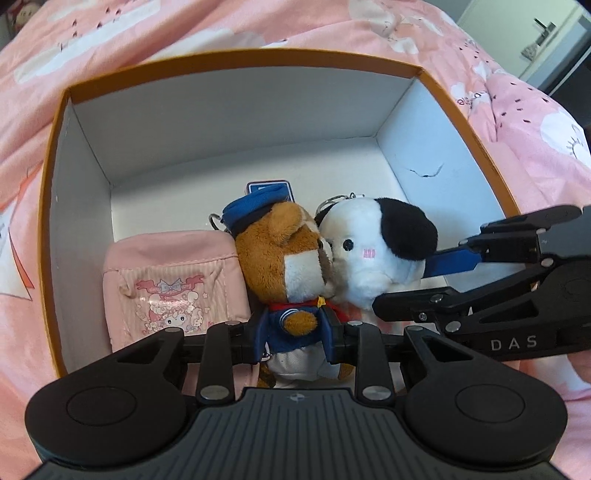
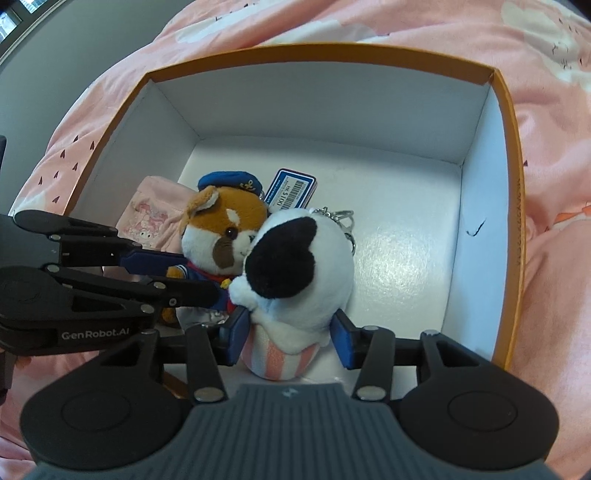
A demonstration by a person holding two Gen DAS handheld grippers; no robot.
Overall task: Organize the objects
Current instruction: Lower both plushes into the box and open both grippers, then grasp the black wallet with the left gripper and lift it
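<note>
Your left gripper [image 1: 295, 341] clamps the brown sailor plush [image 1: 291, 280] near the box's [image 1: 236, 107] near wall; your right gripper [image 2: 290, 334] squeezes the white plush [image 2: 295, 273] beside it. Floor beyond them lies open.

A bedroom at home: a pink cartoon-print duvet [image 1: 332, 33] is filling the frame's upper half, rumpling around an orange-rimmed box [image 1: 236, 59].
</note>
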